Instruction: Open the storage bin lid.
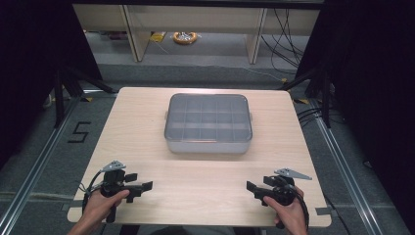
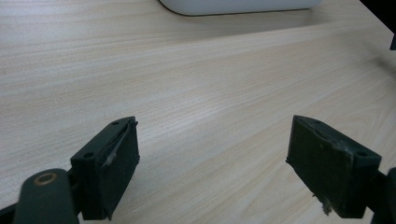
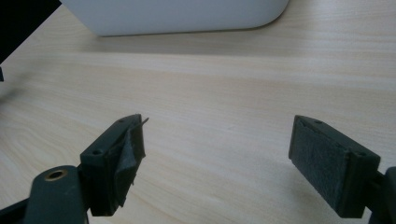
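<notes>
A translucent grey compartment box [image 1: 209, 123] with a closed lid sits in the middle of the light wooden table [image 1: 147, 112], its dividers showing through. My left gripper [image 1: 145, 186] rests low near the front left corner, held by a hand, jaws open over bare wood [image 2: 212, 154]. My right gripper [image 1: 252, 188] sits near the front right corner, also open with nothing between its pads [image 3: 217, 158]. Both point inward toward each other. The box's white lower edge [image 2: 238, 5] appears at the top of the left gripper view, and the box edge [image 3: 177, 16] tops the right gripper view.
Dark curtains flank the table on both sides. Beyond the far edge are wooden furniture legs [image 1: 134, 34], floor cables [image 1: 288, 39] and a yellow tape roll [image 1: 185, 37]. A wide band of bare tabletop lies between the box and the grippers.
</notes>
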### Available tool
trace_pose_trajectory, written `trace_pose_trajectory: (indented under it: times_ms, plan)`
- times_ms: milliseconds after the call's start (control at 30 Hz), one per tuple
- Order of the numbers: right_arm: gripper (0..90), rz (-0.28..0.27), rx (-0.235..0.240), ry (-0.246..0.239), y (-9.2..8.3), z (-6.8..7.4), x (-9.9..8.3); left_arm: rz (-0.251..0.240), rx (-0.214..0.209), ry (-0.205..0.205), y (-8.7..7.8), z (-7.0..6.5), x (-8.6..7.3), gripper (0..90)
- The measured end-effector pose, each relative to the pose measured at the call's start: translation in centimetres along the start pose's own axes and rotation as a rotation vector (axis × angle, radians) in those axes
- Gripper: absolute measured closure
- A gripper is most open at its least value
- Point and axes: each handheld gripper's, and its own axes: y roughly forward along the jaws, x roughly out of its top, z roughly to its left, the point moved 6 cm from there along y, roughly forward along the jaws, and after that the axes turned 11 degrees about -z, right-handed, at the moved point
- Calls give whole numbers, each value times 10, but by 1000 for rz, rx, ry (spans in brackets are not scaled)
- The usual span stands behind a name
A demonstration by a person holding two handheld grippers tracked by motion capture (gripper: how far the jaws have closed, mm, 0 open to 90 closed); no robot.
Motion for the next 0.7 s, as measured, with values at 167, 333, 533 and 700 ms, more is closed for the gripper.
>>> trace_pose_trajectory:
  times_ms: [167, 333, 533, 700]
  plan:
    - [211, -16, -1, -5, 1, -6, 7, -1, 6, -12, 0, 0, 1, 158]
    - [226, -37, 8, 8, 4, -12, 13, -11, 7, -24, 1, 0, 3, 158]
    - [230, -54, -5, 38, 10, -15, 21, -13, 15, -33, 3, 6, 6, 157]
    - [231, -60, 7, 21, 16, -21, 28, -18, 13, -56, 3, 7, 8, 157]
